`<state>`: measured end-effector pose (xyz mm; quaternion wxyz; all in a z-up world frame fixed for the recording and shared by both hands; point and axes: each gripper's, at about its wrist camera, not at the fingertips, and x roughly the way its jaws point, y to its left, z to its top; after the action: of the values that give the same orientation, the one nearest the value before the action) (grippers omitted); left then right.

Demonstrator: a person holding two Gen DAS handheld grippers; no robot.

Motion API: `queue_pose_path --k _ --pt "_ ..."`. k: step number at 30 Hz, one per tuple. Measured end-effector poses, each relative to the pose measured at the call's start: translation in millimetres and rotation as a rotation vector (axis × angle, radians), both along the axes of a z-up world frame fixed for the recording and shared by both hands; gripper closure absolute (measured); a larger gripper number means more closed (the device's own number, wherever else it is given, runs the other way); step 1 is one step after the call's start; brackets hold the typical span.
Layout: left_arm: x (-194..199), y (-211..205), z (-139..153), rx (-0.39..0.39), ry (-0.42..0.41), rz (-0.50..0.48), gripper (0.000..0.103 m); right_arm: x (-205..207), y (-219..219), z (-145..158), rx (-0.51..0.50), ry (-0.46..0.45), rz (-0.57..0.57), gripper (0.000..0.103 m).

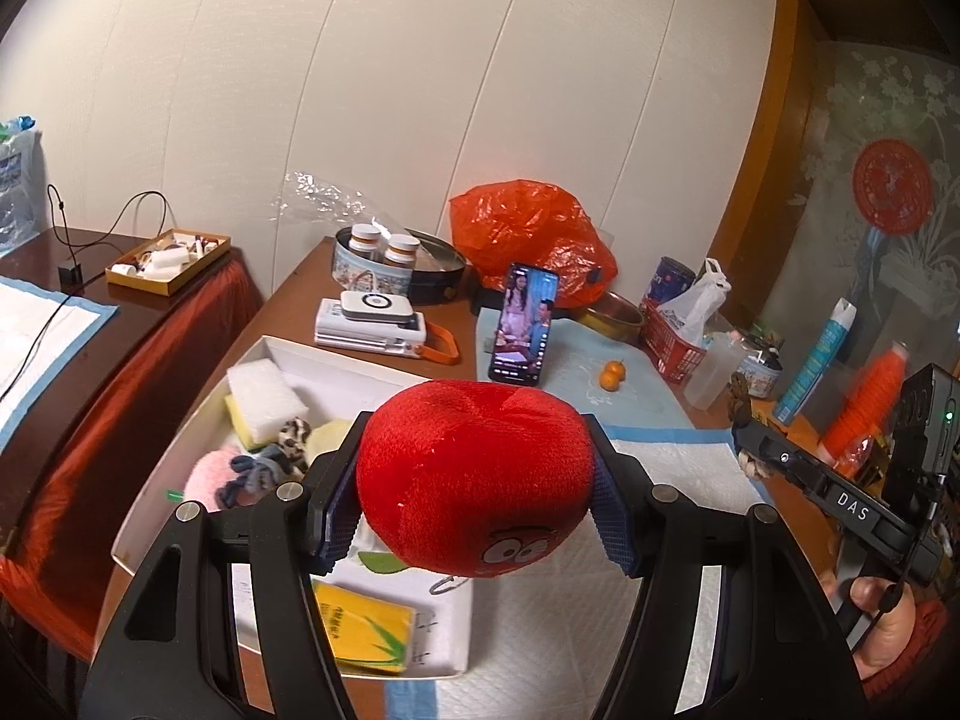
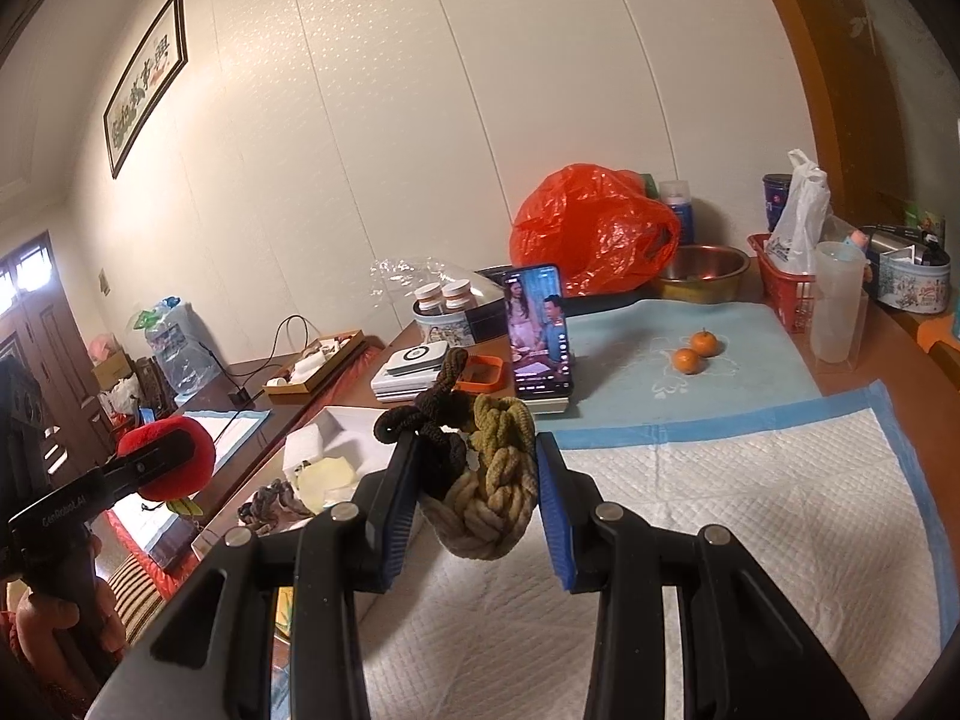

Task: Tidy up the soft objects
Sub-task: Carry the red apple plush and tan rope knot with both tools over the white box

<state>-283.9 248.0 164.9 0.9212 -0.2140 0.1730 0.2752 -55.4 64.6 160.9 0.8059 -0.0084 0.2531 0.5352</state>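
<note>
My left gripper [image 1: 474, 483] is shut on a red plush apple [image 1: 468, 456] with a cartoon face and holds it above the near part of a white tray [image 1: 336, 357]. In the tray lie a white foam block [image 1: 258, 390], a pink fluffy thing [image 1: 207, 477], a spotted cloth piece [image 1: 294, 438] and a yellow tissue pack [image 1: 360, 630]. My right gripper [image 2: 480, 480] is shut on a knotted rope toy [image 2: 495, 474] in brown, olive and tan, above a white quilted pad [image 2: 720, 510]. The right wrist view shows the left gripper [image 2: 159, 462] with the apple [image 2: 195, 474] at its left.
Behind the pad stand a propped phone [image 2: 540, 330], two small oranges [image 2: 696, 351], an orange plastic bag [image 2: 594, 228], a metal bowl [image 2: 702, 270], a red basket [image 2: 786, 294] and a clear cup [image 2: 837, 300]. A round tin with bottles [image 1: 384, 264] and power banks [image 1: 372, 324] sit beyond the tray.
</note>
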Motion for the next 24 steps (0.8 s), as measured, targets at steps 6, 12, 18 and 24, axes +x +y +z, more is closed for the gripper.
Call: queue_pose_path --k 6,12,18,24 --pt "-13.8 18.6 -1.5 -0.008 -0.008 0.008 0.038 -13.8 16.2 -0.1 -0.01 -0.008 0.009 0.066" --pt "-26.8 38.0 -4.0 -0.013 -0.006 0.007 0.038 -25.5 33.0 -0.6 -0.017 -0.011 0.004 0.066" --pt "-44.6 65.2 -1.5 -0.005 -0.002 0.022 0.038 -40.1 52.9 -0.8 -0.025 -0.018 0.008 0.066" --pt "-48.9 100.9 -1.4 0.001 0.026 0.038 0.038 -49.4 82.7 -0.4 -0.038 -0.005 0.033 0.066"
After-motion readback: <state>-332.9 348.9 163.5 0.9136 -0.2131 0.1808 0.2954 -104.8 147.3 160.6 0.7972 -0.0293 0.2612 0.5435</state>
